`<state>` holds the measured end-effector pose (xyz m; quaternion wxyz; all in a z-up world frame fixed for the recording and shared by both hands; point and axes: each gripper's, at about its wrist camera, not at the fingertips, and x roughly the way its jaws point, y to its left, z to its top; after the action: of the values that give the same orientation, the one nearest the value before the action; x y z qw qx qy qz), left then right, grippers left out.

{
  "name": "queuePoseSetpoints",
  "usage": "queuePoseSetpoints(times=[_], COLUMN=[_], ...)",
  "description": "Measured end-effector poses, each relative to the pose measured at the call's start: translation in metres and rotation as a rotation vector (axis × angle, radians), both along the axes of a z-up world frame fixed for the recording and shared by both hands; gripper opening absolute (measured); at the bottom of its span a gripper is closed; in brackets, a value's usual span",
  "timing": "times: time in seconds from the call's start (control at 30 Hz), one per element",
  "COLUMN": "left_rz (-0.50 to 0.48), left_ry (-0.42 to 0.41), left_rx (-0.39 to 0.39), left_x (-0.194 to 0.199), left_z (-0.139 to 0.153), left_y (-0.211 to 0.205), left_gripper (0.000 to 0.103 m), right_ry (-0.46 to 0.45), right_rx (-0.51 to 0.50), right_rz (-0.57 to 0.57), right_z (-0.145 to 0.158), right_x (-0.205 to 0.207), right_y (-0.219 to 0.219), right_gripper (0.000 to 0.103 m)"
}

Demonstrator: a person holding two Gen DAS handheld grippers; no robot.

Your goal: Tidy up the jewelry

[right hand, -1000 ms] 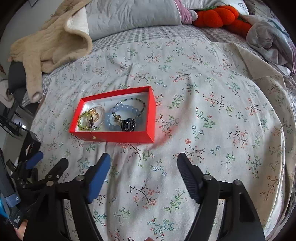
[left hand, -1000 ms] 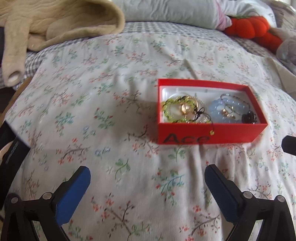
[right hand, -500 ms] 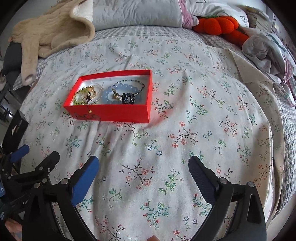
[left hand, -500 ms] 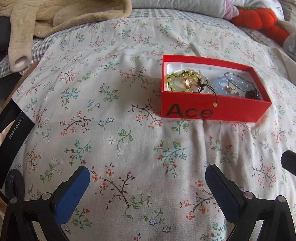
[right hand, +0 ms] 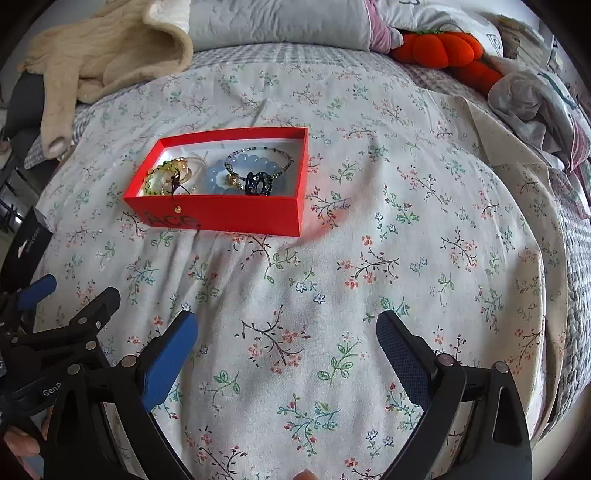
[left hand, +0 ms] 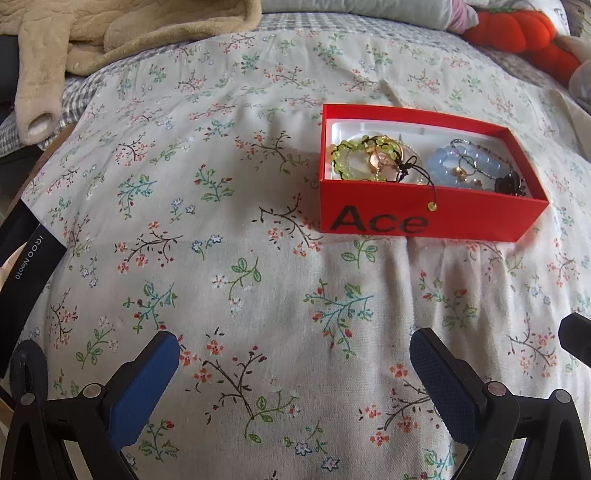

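Note:
A red box (left hand: 432, 218) (right hand: 229, 216) marked "Ace" rests on a floral bedspread. Inside lie a green bead bracelet (left hand: 341, 160) (right hand: 157, 181), a pale blue bead bracelet (left hand: 441, 162) (right hand: 216, 179), a gold piece (left hand: 380, 157), a thin beaded strand (right hand: 258, 149) and a dark ornament (left hand: 511, 184) (right hand: 258, 182). A black cord with a gold disc (left hand: 431, 206) hangs over the front wall. My left gripper (left hand: 295, 365) stands open well in front of the box, nothing between its blue pads. My right gripper (right hand: 286, 347) is open too, nearer than the box and to its right, empty.
A beige knit garment (left hand: 110, 33) (right hand: 110, 55) lies at the back left. Grey pillows and an orange plush pumpkin (right hand: 443, 48) (left hand: 517, 29) sit at the back right, crumpled cloth (right hand: 535, 103) beside them. A black box (left hand: 22, 251) is at the bed's left edge.
Both views have tipped a little lower toward the bedspread. My right gripper's jaws have spread wider. The box and the jewelry have not moved.

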<state>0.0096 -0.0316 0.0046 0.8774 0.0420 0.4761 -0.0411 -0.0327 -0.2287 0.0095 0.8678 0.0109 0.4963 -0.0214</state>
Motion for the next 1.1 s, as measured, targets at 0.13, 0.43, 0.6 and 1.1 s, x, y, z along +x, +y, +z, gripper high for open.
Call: queuePoseSetpoints(times=[0.13,0.43,0.6,1.1], left_rz=[0.001,0.005,0.008,0.008], left_ry=[0.000,0.000,0.000,0.003], left_rx=[-0.003,-0.008,-0.011,-0.010], left_x=[-0.0002,-0.0005,-0.0001,0.0013], left_z=[0.0006,0.0012,0.0019,0.0015], left_y=[0.0014,0.0042,0.0060,0.0071], left_gripper=[0.102,0.102,0.102,0.102], right_ry=[0.003,0.002,0.004,0.010], right_rx=[0.004,0.016,0.018,0.018], right_rz=[-0.005,-0.021,-0.026,-0.025], right_z=[-0.0003,0.0017,0.0010,0.0002], right_x=[0.0001,0.0016,0.0009,0.0018], right_y=[-0.0003,-0.0041,-0.0043,-0.0039], right_gripper=[0.099,0.099,0.099,0.099])
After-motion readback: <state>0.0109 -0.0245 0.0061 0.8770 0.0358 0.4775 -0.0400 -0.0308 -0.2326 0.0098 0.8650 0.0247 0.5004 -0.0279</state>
